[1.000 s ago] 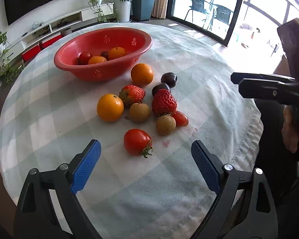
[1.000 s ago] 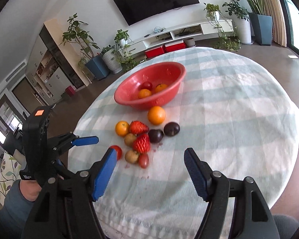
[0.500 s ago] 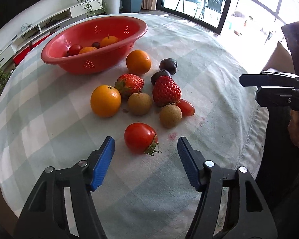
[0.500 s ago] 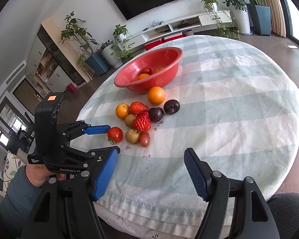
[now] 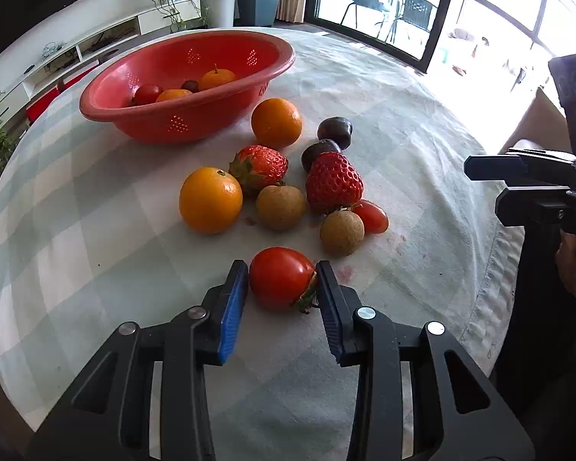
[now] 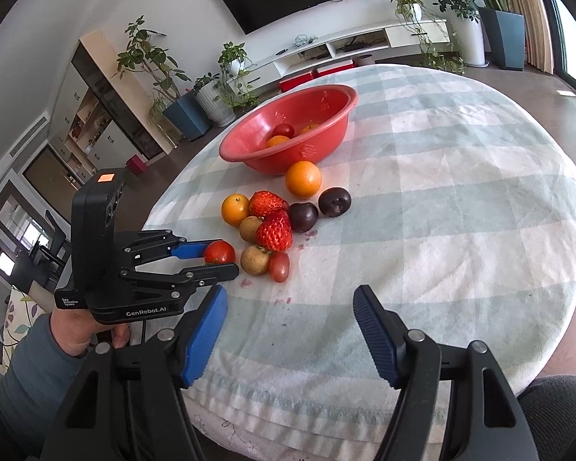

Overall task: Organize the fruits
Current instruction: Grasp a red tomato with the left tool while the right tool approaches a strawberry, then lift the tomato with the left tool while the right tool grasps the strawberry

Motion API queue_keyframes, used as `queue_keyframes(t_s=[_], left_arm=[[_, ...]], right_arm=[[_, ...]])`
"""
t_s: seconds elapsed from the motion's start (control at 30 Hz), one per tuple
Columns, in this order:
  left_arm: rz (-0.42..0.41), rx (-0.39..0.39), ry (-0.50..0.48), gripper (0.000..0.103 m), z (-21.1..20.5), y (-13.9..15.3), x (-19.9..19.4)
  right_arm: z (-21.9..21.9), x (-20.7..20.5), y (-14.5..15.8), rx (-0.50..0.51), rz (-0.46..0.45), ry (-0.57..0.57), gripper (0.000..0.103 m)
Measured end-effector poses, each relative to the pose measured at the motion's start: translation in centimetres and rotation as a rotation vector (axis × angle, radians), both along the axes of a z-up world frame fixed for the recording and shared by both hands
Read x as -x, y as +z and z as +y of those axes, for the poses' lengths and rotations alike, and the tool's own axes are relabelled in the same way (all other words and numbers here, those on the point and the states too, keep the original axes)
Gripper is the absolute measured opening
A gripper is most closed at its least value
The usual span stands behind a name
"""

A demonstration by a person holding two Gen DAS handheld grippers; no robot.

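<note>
The red perforated plastic bowl (image 5: pixel 180 115) hides the lower halves of the fruit inside it behind its near wall. The dark round plum (image 5: pixel 318 151) sits half-covered by the large red strawberry (image 5: pixel 334 182). Whether the left tongs (image 5: pixel 282 288) press the red tomato (image 5: pixel 280 278) is unclear. The counter (image 6: pixel 460 230) is cut off behind the right tongs (image 6: pixel 290 336).

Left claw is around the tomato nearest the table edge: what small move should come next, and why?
Probably lift it slightly. The left claw has a pad on each side of the tomato, which rests on the tablecloth; the pads look in contact or nearly so. If it holds, carry it to the red bowl. The right claw is open and off the fruit.
</note>
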State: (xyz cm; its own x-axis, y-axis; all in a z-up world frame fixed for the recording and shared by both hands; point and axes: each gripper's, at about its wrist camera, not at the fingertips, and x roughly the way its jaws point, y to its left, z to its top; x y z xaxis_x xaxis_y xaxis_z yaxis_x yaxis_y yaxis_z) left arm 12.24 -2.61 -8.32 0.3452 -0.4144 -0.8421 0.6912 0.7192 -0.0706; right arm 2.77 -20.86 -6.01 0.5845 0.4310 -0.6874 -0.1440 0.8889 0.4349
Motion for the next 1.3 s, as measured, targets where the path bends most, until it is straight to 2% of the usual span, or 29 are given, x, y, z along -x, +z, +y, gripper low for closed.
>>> queue_keyframes(t_s=[0.3, 0.73, 1.1, 1.3], left_arm=[[-0.027, 0.005, 0.014, 0.032, 0.2, 0.1, 0.5], [-0.031, 0.125, 0.100, 0.032, 2.4, 1.6, 1.2], [-0.038, 0.176, 0.119, 0.032, 3.3, 2.0, 1.3], [-0.037, 0.191, 0.122, 0.032, 3.6, 2.1, 1.3]], right_arm=[[0.5, -0.5, 0.1, 0.016, 0.003, 0.004, 0.067], [2.4, -4.2, -0.2, -0.010, 0.043, 0.023, 0.054], [2.8, -8.0, -2.3, -0.074, 0.189, -0.030, 0.052], [3.1, -9.1, -3.0, -0.083, 0.228, -0.038, 0.052]])
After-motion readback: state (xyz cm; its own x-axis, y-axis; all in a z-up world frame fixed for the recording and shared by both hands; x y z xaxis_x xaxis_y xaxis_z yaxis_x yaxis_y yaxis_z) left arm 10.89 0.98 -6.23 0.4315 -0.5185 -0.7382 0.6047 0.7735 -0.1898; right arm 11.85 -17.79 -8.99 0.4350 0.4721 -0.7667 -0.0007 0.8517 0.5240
